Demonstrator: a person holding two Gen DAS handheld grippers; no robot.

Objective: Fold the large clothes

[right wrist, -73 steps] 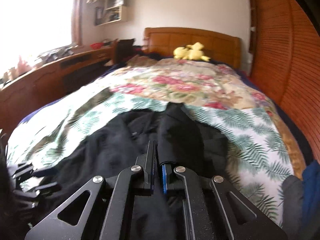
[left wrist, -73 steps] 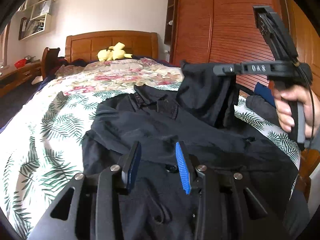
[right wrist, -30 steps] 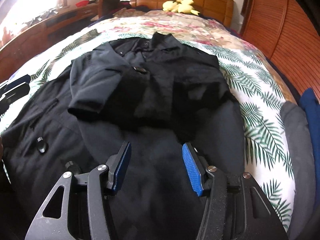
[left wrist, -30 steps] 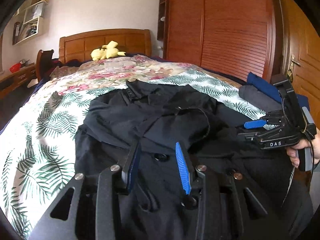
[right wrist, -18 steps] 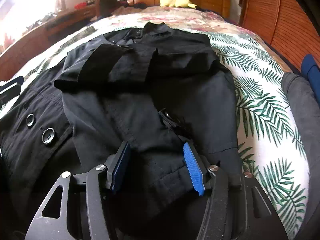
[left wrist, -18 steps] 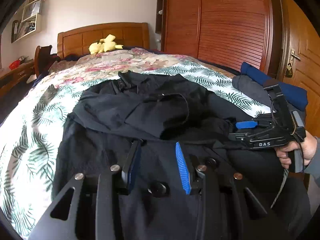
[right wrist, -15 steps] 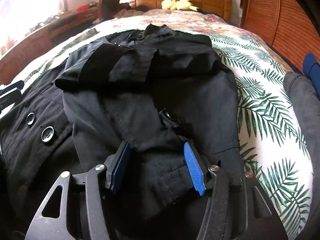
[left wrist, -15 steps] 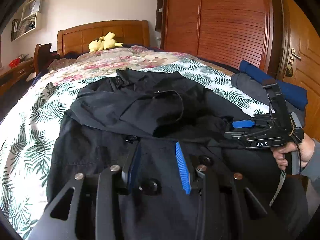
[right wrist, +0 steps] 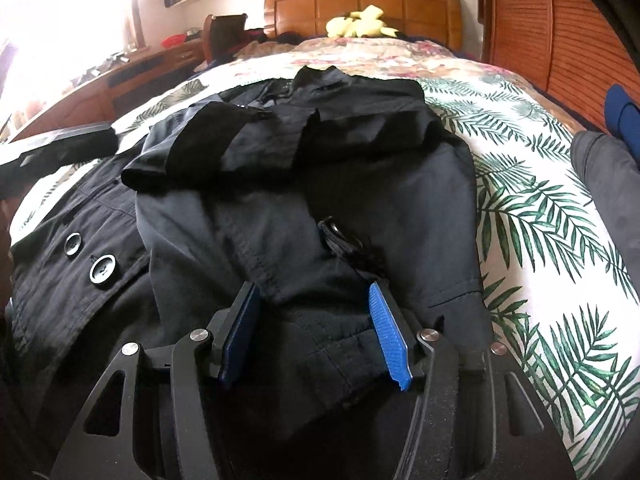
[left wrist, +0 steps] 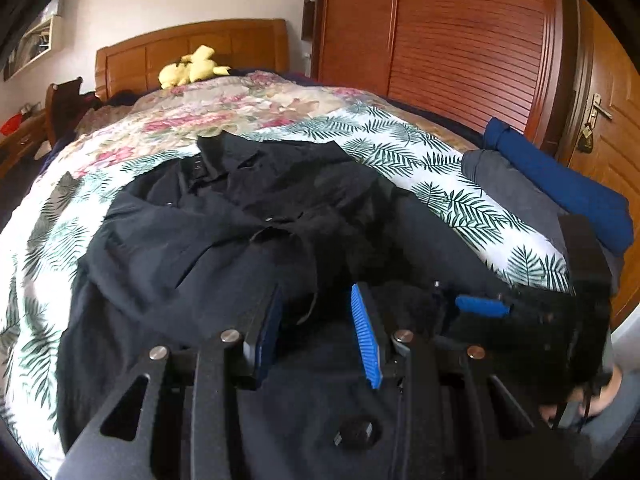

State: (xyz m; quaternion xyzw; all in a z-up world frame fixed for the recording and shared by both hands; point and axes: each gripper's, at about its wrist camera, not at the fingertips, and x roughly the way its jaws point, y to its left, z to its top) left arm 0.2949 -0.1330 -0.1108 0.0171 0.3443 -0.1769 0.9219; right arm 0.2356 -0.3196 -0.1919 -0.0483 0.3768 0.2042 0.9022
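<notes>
Black cloth — the coat (right wrist: 248, 216) — is lying spread on the bed (right wrist: 540, 208), long axis running away toward the headboard; the left gripper (left wrist: 316, 332) is being held apart over its hem, the right gripper (right wrist: 316, 332) wider, straddling unpinched cloth — nearer

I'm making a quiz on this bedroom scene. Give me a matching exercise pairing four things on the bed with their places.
Things:
1. black buttoned coat
2. yellow plush toy
3. folded blue garment
4. folded grey garment

Places:
A. against the wooden headboard
B. spread across the leaf-print bedspread
C. nearest the louvred wooden wardrobe
D. between blue garment and coat

Pairs: 1-B, 2-A, 3-C, 4-D
</notes>
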